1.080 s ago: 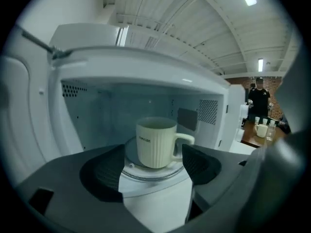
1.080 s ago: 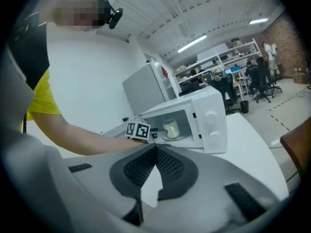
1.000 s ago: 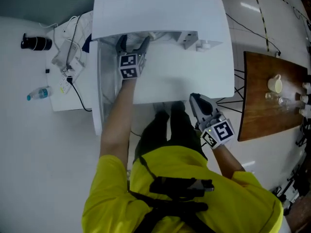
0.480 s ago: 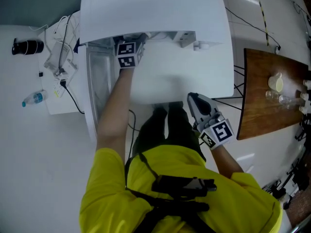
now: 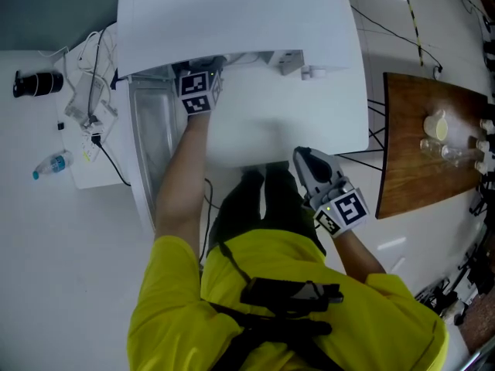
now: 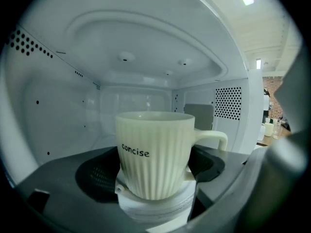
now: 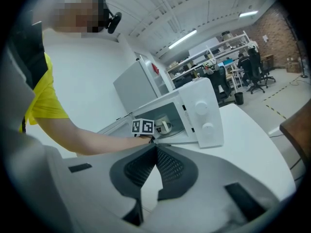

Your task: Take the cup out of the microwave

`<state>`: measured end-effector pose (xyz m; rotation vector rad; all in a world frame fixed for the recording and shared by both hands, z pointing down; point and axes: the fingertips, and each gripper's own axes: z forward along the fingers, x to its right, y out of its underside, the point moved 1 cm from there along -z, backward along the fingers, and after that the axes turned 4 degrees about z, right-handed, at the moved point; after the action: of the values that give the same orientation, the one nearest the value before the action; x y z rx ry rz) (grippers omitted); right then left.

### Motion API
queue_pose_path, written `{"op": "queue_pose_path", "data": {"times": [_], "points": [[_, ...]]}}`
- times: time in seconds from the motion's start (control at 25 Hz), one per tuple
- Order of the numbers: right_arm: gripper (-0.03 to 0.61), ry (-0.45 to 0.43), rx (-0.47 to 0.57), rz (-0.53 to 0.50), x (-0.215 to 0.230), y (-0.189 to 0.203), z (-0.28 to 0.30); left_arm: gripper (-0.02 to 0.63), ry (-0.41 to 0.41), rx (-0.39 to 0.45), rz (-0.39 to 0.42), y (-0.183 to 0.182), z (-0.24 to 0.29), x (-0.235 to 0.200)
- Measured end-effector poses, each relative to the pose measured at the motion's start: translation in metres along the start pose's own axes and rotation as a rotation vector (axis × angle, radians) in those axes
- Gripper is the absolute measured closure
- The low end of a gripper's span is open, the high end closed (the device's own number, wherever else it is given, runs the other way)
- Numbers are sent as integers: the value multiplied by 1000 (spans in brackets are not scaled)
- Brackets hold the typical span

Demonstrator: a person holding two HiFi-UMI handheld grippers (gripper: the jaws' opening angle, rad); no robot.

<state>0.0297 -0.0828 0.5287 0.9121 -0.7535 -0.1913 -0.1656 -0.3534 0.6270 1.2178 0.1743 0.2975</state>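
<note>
A cream ribbed cup (image 6: 155, 154) printed "concise" stands on a white ring inside the white microwave (image 5: 232, 22), its handle to the right. My left gripper (image 6: 153, 174) reaches into the cavity. Its jaws are closing, with the cup between the dark pads (image 6: 95, 178), and I see no pad pressing on it. From the head view only its marker cube (image 5: 193, 93) shows under the microwave's top. The right gripper view shows the cup (image 7: 164, 126) beside that cube. My right gripper (image 5: 303, 159) hangs shut and empty by the table's near edge.
The microwave door (image 5: 147, 153) stands open to the left. Cables (image 5: 89, 107), a small bottle (image 5: 50, 165) and a black object (image 5: 35, 83) lie left of it. A wooden table (image 5: 410, 176) at the right carries a cream cup (image 5: 435, 127) and glassware.
My left gripper has gone deeper into the microwave, so its jaws no longer show in the head view. The right gripper has stayed where it was.
</note>
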Motion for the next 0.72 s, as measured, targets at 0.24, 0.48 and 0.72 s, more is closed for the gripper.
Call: {"op": "queue_pose_path", "data": {"times": [0.24,0.48,0.72], "points": [[572,15,9,0,3,2,0,186,3,28,-22,-2,-36,11],[574,27,34,11,2,4,-3,186,81,29,-5,5,-88,55],[574,104,64,52,29,12,-23,186,218,-31,11,39,-120,137]]}}
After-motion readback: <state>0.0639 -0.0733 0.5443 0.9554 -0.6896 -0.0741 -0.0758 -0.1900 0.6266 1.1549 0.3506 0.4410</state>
